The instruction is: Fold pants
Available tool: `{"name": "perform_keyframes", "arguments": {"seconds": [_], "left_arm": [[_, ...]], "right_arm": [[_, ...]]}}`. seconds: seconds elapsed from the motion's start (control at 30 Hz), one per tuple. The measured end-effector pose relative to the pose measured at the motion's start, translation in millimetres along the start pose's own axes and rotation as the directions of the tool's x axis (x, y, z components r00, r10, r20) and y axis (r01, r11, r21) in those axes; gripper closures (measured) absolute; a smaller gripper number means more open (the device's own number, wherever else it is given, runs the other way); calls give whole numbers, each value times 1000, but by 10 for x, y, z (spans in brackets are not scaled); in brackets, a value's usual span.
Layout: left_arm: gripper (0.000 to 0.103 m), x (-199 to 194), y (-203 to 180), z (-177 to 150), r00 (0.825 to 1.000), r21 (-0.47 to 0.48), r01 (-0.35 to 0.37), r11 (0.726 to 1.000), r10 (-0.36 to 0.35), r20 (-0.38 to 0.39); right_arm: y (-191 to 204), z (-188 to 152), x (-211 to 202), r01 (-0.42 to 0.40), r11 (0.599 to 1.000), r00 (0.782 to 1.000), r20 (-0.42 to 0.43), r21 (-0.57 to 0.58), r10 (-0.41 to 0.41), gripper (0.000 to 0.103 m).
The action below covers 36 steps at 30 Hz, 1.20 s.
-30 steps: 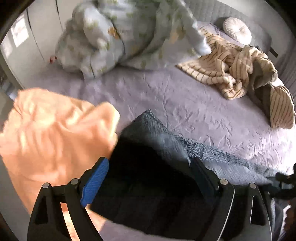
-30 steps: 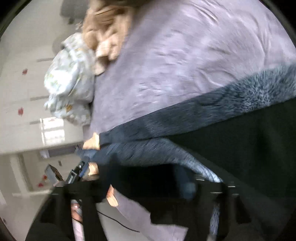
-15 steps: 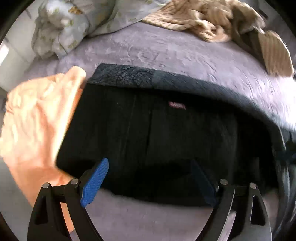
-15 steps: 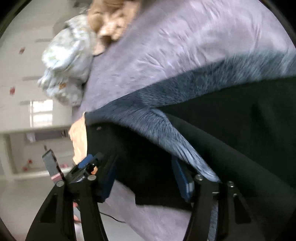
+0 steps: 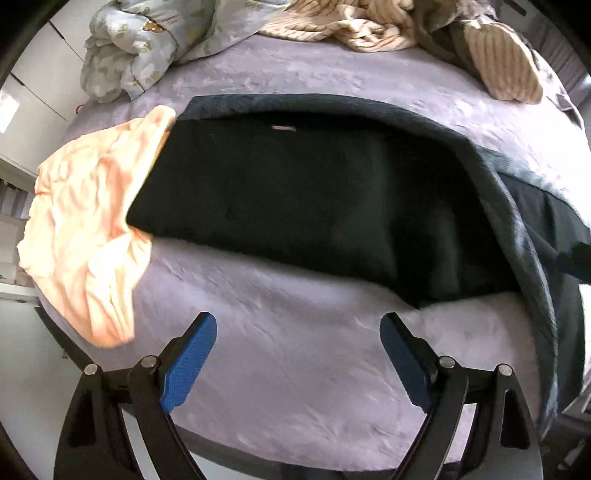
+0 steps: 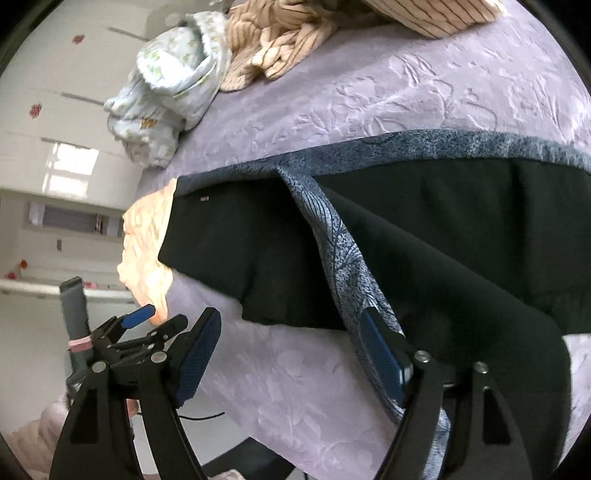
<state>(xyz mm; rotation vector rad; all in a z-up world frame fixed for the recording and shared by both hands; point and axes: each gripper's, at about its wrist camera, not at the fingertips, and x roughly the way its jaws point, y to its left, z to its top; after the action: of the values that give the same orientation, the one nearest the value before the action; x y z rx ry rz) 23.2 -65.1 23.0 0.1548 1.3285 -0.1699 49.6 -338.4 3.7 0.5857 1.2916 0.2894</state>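
Pants (image 5: 295, 199) lie crosswise ahead of the wide, empty left gripper (image 5: 297, 354); right gripper (image 6: 291, 354) just opened, nothing clamped.

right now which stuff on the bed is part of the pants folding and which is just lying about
Part of the job:
- black pants
- left tongs, open
- right tongs, just opening

Just lying about:
- peach cloth
- striped blanket
- floral duvet

Each hand-held gripper, left hand-held gripper (image 5: 297, 334) and right hand-held gripper (image 6: 291, 332), has black triangular-cutout arms, silver pivot screws and textured blue finger pads (image 5: 190, 363)
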Motion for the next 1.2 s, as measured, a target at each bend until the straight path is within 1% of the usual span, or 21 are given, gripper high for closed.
{"name": "perform_keyframes", "arguments": {"seconds": [0.13,0.17,0.2,0.23,0.3,0.33,0.37,0.43,0.5,0.57,0.63,0.67,0.7,0.8,0.83,0.87,0.93,1.0,1.1,1.17,1.2], "left_arm": [[12,-79,-149,-115,999,18,43,999,-43,8],[12,-104,-183,-137,999,29,52,998,-53,11],[4,-126,-210,-154,998,37,58,998,-59,16],[0,-164,-255,-182,997,55,72,996,-73,28],[0,-205,-327,-219,993,88,107,990,-112,46],[0,-202,-347,-226,992,100,117,988,-122,43],[0,-188,-389,-242,991,120,125,985,-131,39],[0,-155,-449,-278,990,152,133,979,-140,35],[0,-130,-505,-346,987,180,149,972,-157,32],[0,-81,-565,-458,984,213,169,962,-176,14],[0,-35,-589,-541,984,235,175,956,-179,-3],[0,-15,-615,-597,982,247,188,951,-189,-18],[0,-5,-626,-625,980,251,197,948,-197,-26],[0,38,-770,-695,975,283,221,933,-213,-59],[0,50,-892,-709,974,307,228,924,-217,-69],[0,55,-981,-714,972,323,234,917,-222,-73],[0,85,-1199,-722,969,358,246,901,-233,-80],[0,124,-1499,-727,968,394,251,884,-233,-94],[0,164,-1823,-752,967,426,253,869,-229,-108],[0,205,-2057,-791,968,460,249,852,-216,-125],[0,232,-2140,-811,968,474,250,844,-212,-133]], "right_arm": [[-10,-38,-146,17,1000,999,35,-9,-16,22],[-11,-61,-191,20,1000,999,50,-9,-20,20],[-20,-113,-267,29,1000,996,80,-5,-29,19],[-31,-168,-331,39,999,994,104,-1,-39,15],[-73,-313,-461,72,997,985,159,16,-74,8],[-96,-384,-515,90,996,979,183,24,-93,2],[-136,-501,-592,116,993,969,215,35,-121,0],[-239,-733,-716,157,985,953,251,77,-171,0],[-382,-980,-799,190,972,940,259,141,-222,0],[-494,-1219,-850,234,954,930,243,187,-276,0],[-593,-1458,-895,287,931,912,232,224,-337,0],[-670,-1600,-928,302,917,905,226,260,-362,0],[-769,-1737,-969,298,905,902,222,305,-371,0],[-1088,-2116,-1098,250,864,903,218,437,-371,0],[-1170,-2198,-1123,239,853,904,214,464,-370,0],[-1273,-2320,-1148,217,838,910,206,501,-359,1],[-1419,-2505,-1166,170,820,924,201,546,-326,2],[-1547,-2658,-1177,146,802,931,194,579,-310,5],[-1755,-2812,-1168,122,772,940,177,623,-292,13],[-1882,-2909,-1122,84,753,954,164,653,-249,26],[-1952,-2962,-1095,50,745,964,164,665,-211,27]]}}
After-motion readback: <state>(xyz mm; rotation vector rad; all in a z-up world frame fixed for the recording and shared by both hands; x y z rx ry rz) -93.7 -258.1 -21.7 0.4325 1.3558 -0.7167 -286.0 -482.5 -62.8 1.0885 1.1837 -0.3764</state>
